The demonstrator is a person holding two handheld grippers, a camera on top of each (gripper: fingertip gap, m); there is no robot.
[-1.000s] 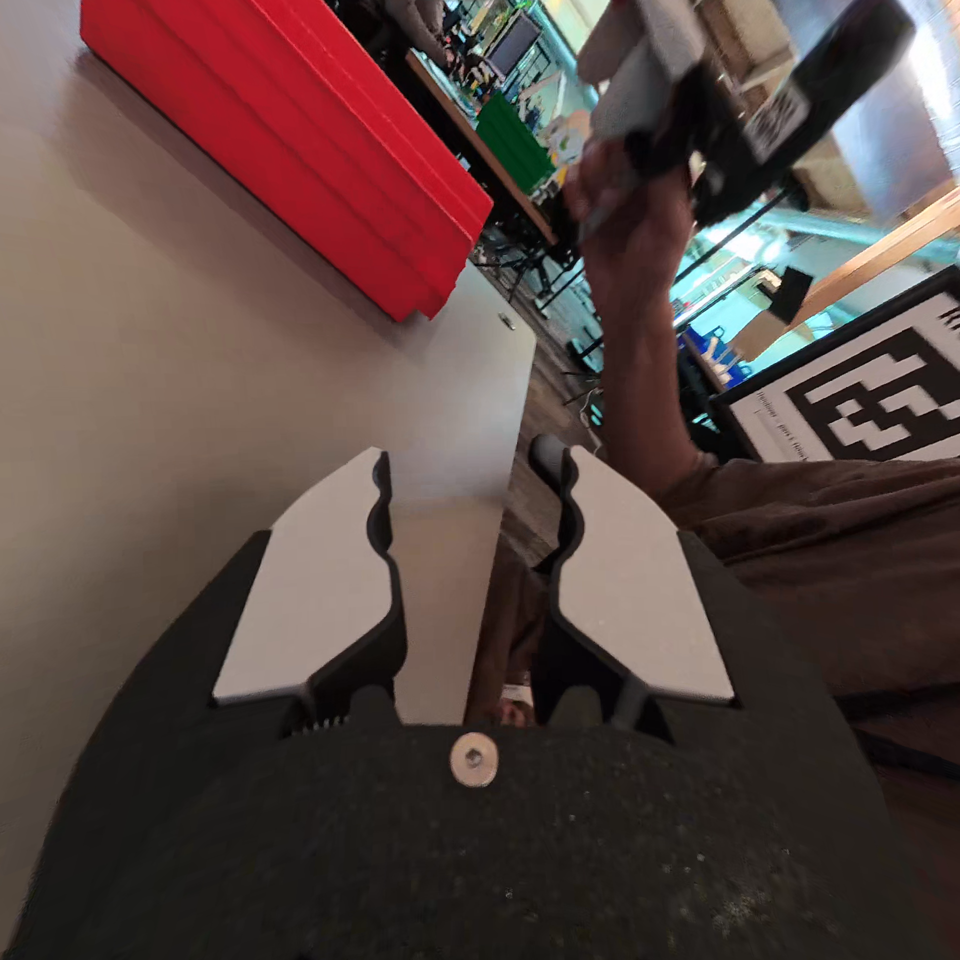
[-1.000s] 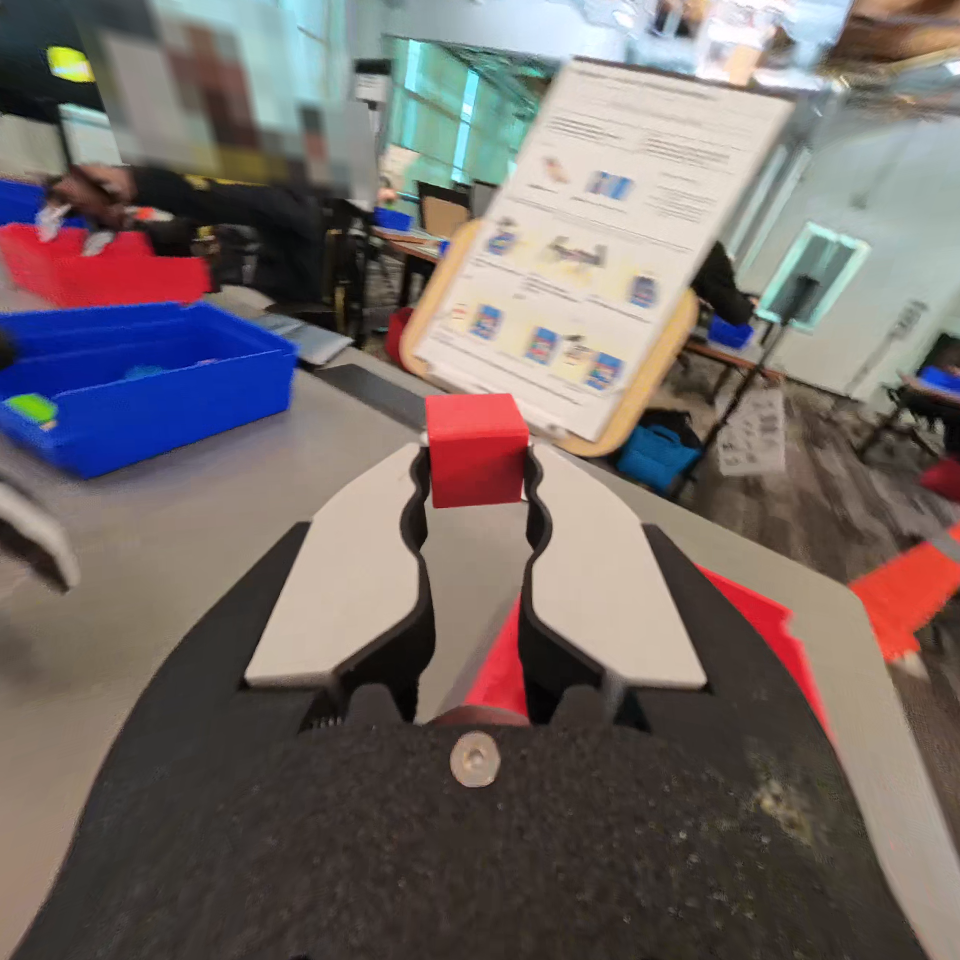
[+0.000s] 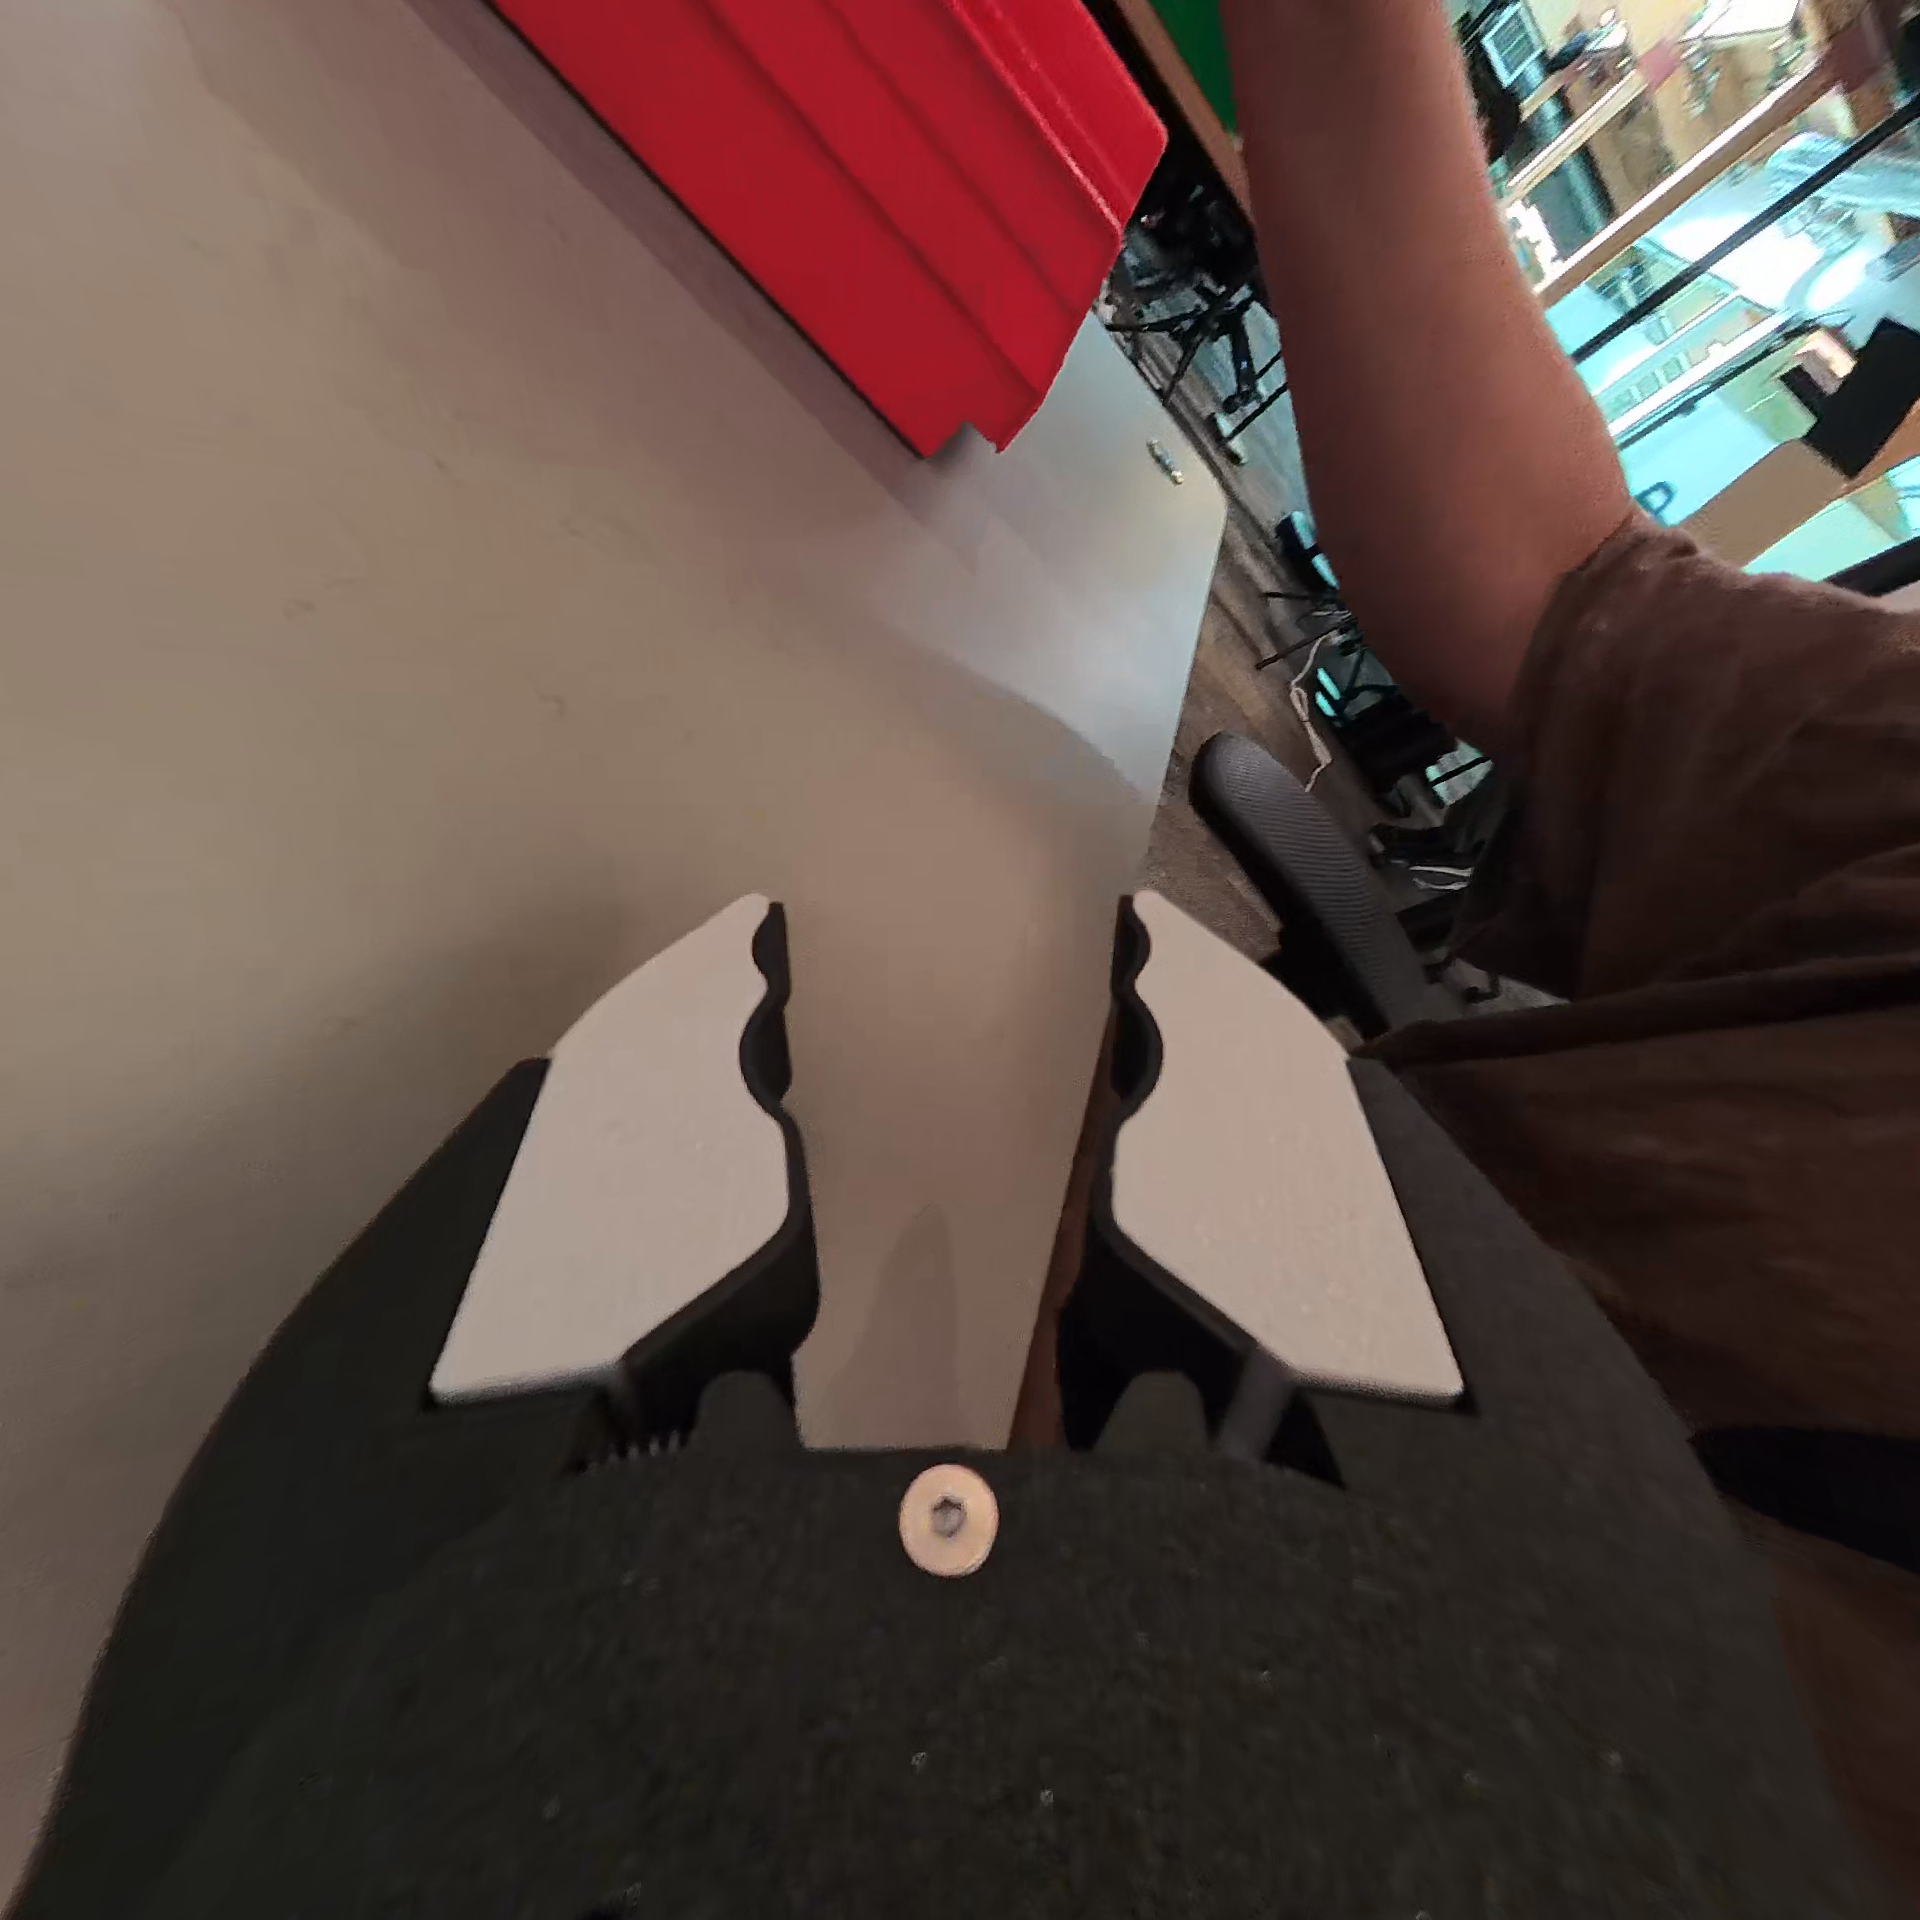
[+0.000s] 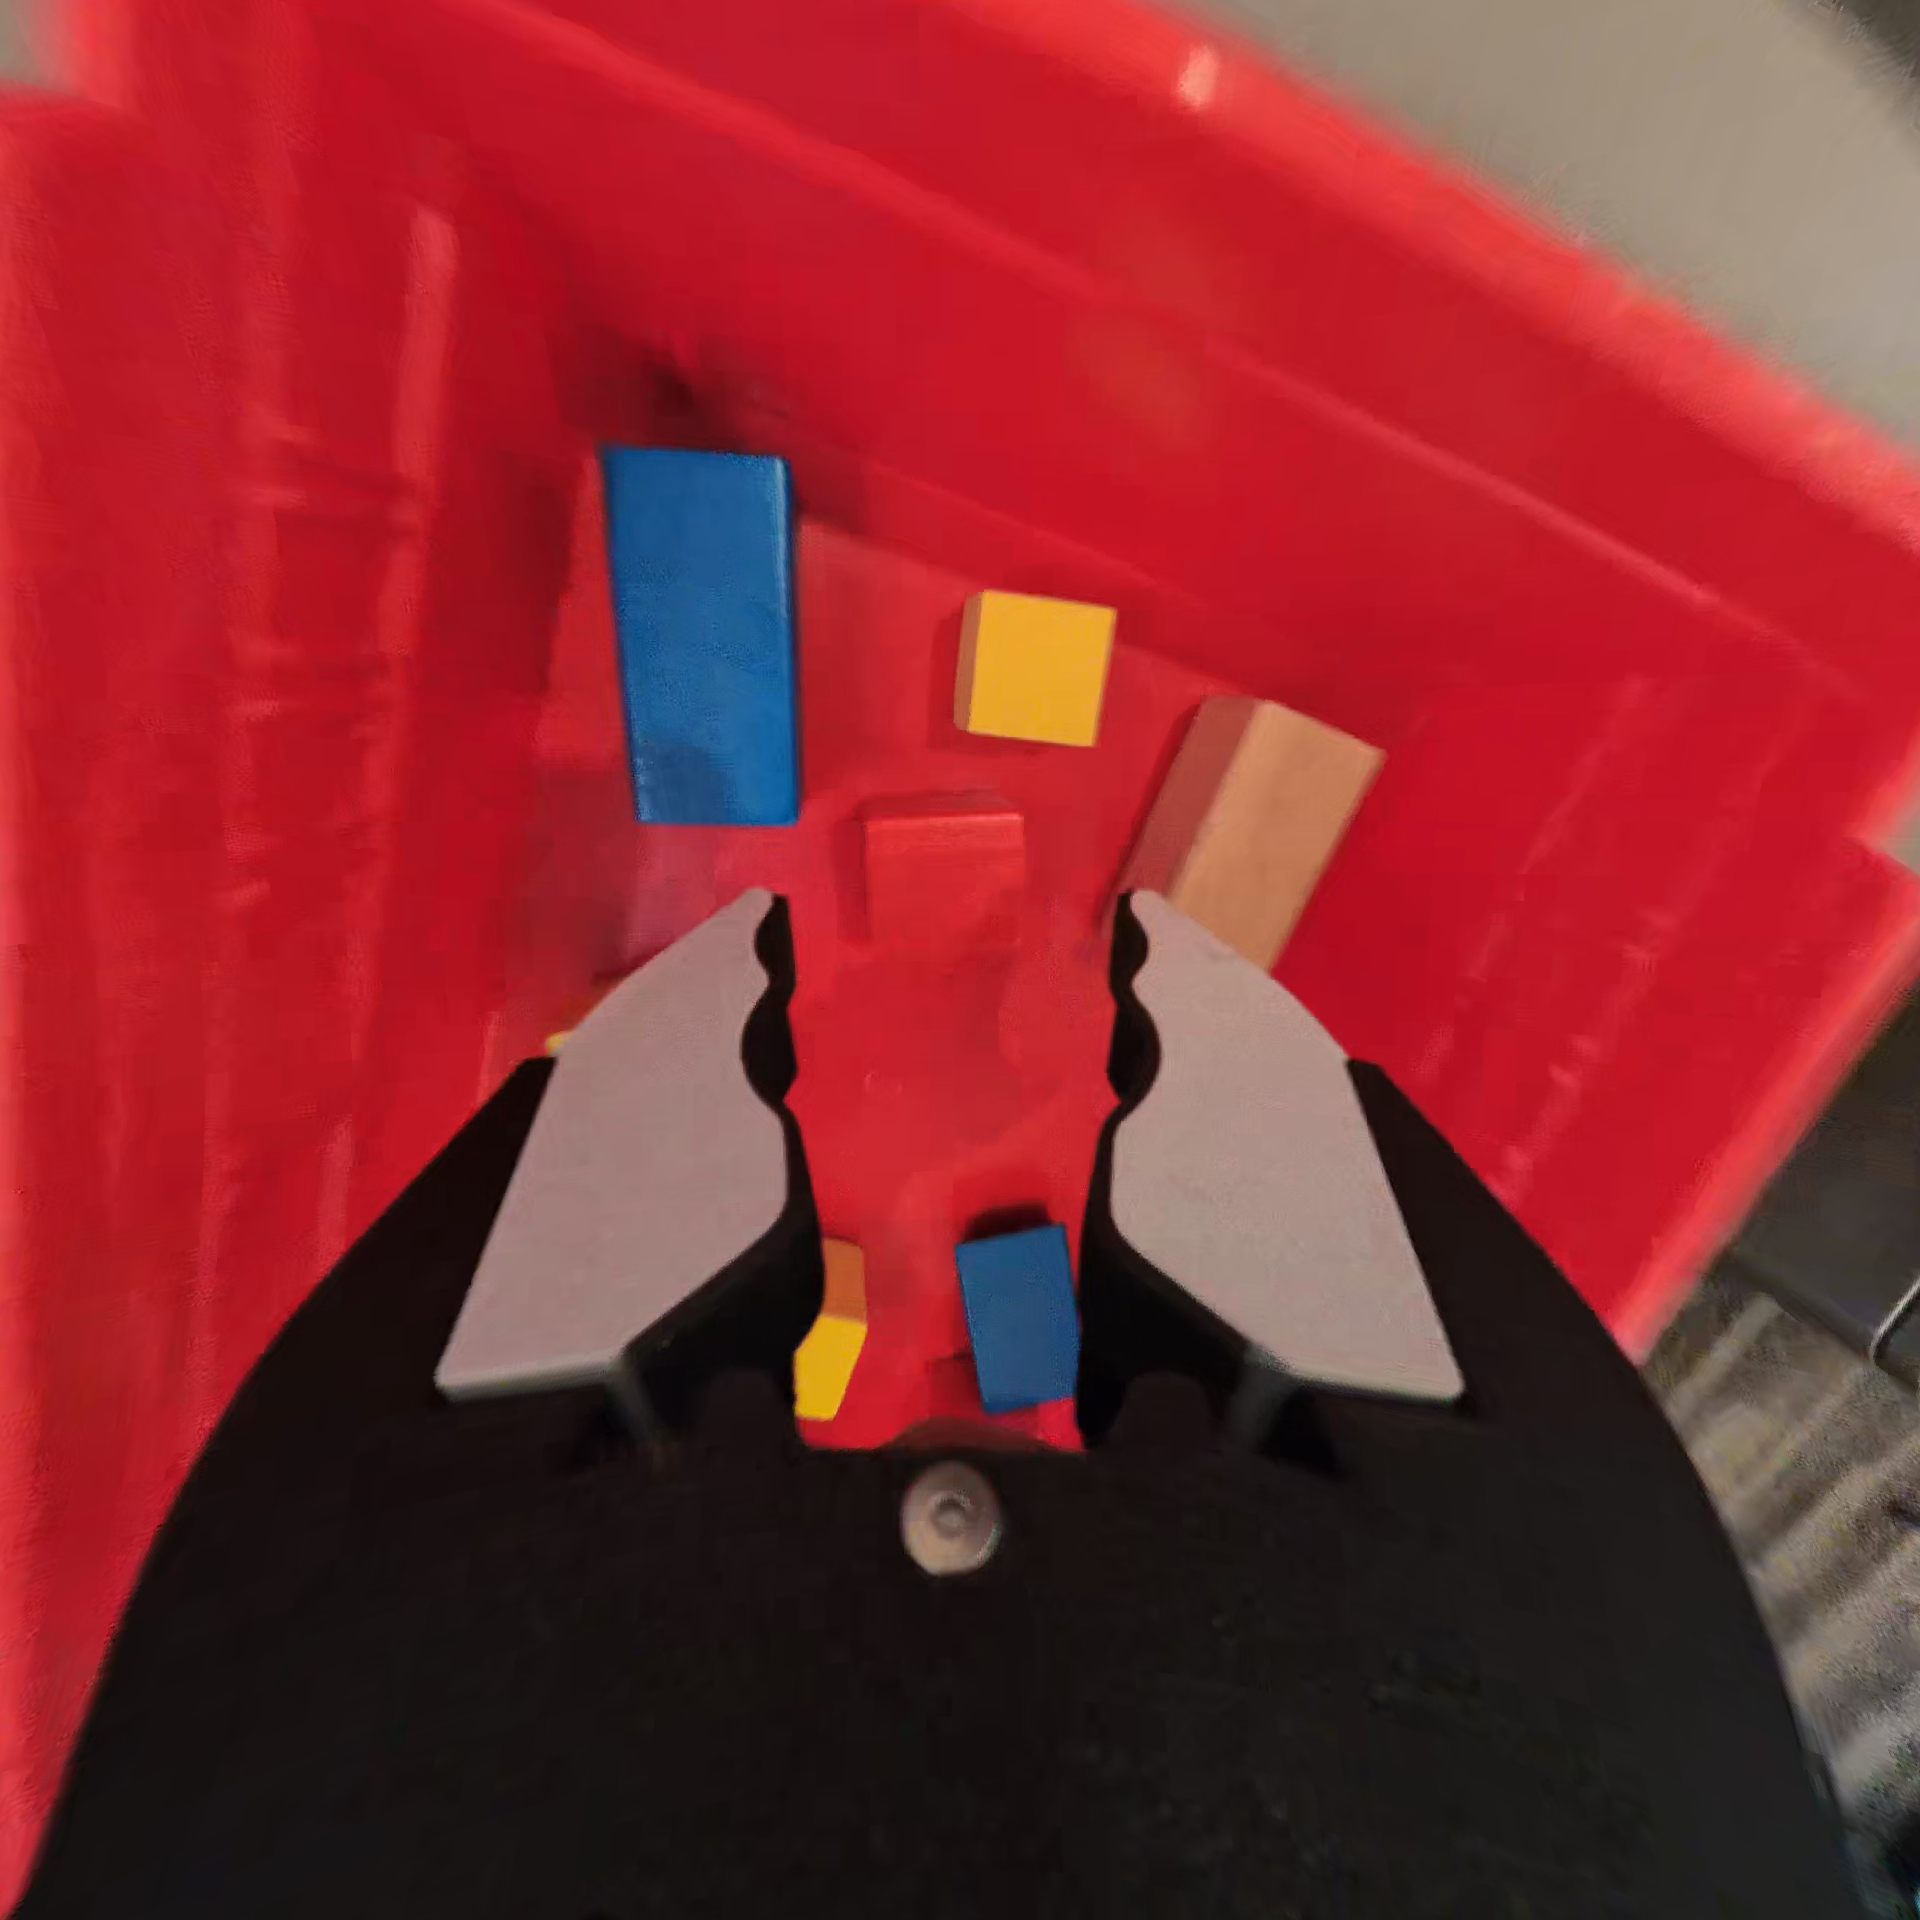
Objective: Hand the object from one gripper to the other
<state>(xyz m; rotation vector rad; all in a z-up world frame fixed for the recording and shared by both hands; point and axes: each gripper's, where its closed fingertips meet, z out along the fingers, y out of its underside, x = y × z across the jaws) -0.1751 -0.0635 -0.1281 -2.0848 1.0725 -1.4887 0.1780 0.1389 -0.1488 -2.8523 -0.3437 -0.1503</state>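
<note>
My right gripper (image 4: 948,914) is open and empty, pointing down into a red bin (image 4: 1455,499). A red cube (image 4: 940,868) lies on the bin floor just beyond the fingertips, free of them. My left gripper (image 3: 948,920) is open and empty, hovering over the pale table (image 3: 364,623) near its edge. The red bin (image 3: 914,208) shows at the top of the left wrist view, with a person's bare arm (image 3: 1403,312) reaching up over it.
In the bin lie a long blue block (image 4: 707,634), a yellow cube (image 4: 1034,665), a tan block (image 4: 1262,821), a small blue block (image 4: 1018,1314) and a small yellow block (image 4: 829,1366). A chair armrest (image 3: 1299,862) is beyond the table edge.
The right gripper swung from level, shut on the red cube, to pointing down into the red bin; it opened and the cube now lies in the bin. The left gripper shifted slightly.
</note>
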